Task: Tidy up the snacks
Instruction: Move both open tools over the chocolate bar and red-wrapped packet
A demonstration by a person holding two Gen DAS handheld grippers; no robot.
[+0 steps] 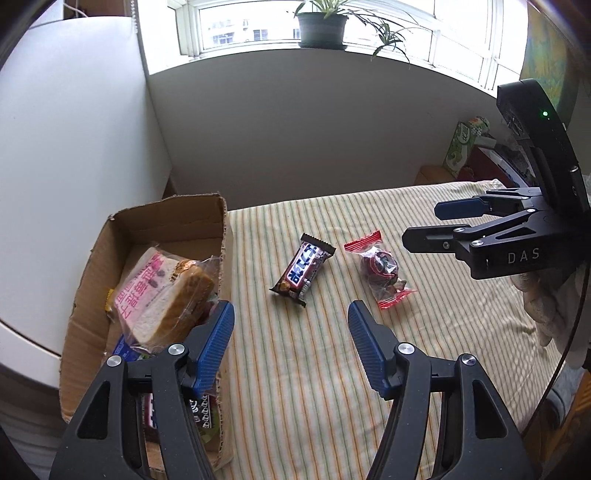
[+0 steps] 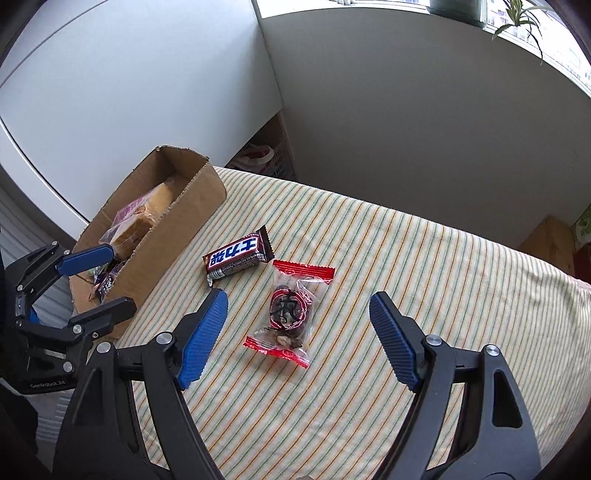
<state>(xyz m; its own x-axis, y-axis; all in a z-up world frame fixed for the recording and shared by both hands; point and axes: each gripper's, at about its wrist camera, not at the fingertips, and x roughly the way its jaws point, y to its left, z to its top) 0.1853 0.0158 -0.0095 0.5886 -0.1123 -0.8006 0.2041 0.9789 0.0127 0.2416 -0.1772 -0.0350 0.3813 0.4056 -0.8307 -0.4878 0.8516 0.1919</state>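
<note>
A brown chocolate bar (image 1: pixel 303 270) (image 2: pixel 238 256) and a clear red-edged candy packet (image 1: pixel 380 269) (image 2: pixel 290 312) lie on the striped tablecloth (image 1: pixel 332 369). A cardboard box (image 1: pixel 173 218) (image 2: pixel 177 221) at the left holds a wrapped sandwich (image 1: pixel 162 295) and other snacks. My left gripper (image 1: pixel 291 314) is open and empty, near the box's right wall, short of the bar. My right gripper (image 2: pixel 299 299) is open and empty, above the candy packet; it also shows in the left wrist view (image 1: pixel 424 221).
A potted plant (image 1: pixel 321 26) stands on the window sill behind the table. A green carton (image 1: pixel 465 144) and dark items sit at the far right. White walls stand behind and to the left of the box.
</note>
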